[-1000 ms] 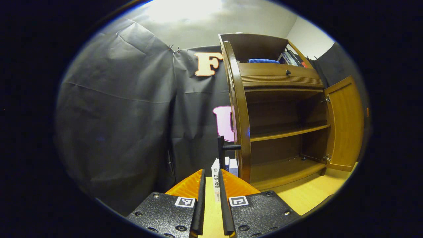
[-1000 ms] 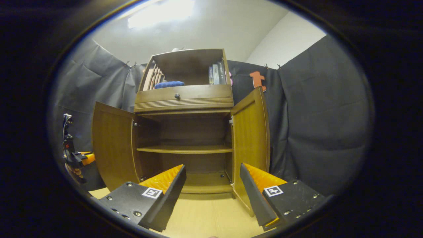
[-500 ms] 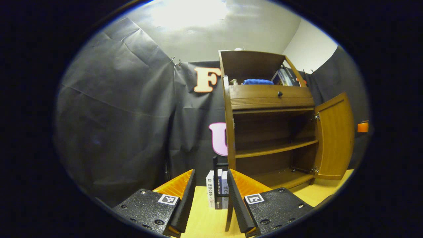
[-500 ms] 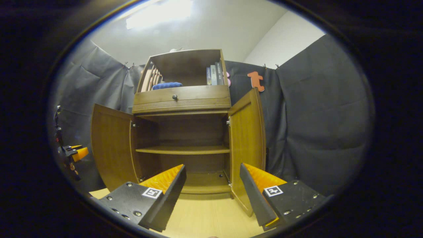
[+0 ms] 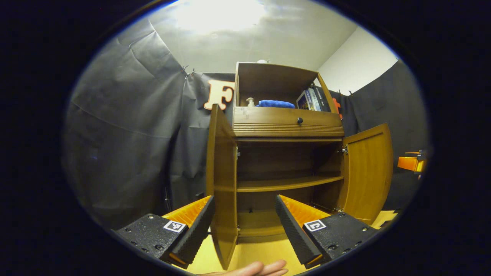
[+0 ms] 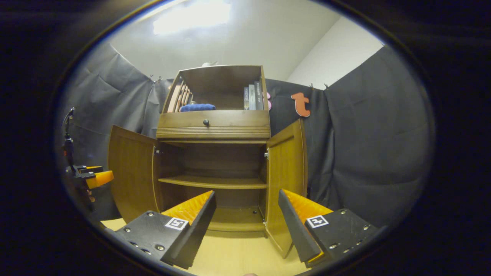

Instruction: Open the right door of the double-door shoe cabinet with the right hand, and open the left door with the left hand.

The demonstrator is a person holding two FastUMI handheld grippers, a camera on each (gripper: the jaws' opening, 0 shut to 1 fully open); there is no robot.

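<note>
The wooden shoe cabinet (image 5: pixel 285 126) stands with both doors swung out. In the left gripper view its left door (image 5: pixel 221 180) juts toward me, nearly edge-on, and its right door (image 5: pixel 368 172) hangs wide. My left gripper (image 5: pixel 243 197) is open, a short way back from the left door and touching nothing. In the right gripper view the left door (image 6: pixel 132 172) and right door (image 6: pixel 285 180) flank the bare inner shelf (image 6: pixel 213 183). My right gripper (image 6: pixel 247 193) is open in front of the cabinet, holding nothing. The left gripper (image 6: pixel 94 178) shows far left there.
A drawer with a dark knob (image 6: pixel 206 122) sits above the doors. The top shelf holds a blue cloth (image 5: pixel 274 103), books (image 6: pixel 253 97) and a small bottle (image 5: pixel 250 102). Fingers of a hand (image 5: pixel 253 269) show low down. Black cloth walls surround the light wooden floor (image 6: pixel 230 253).
My left gripper has let go of the left door's handle, opened wide, drawn back and turned right to face the cabinet. The right gripper has backed off slightly.
</note>
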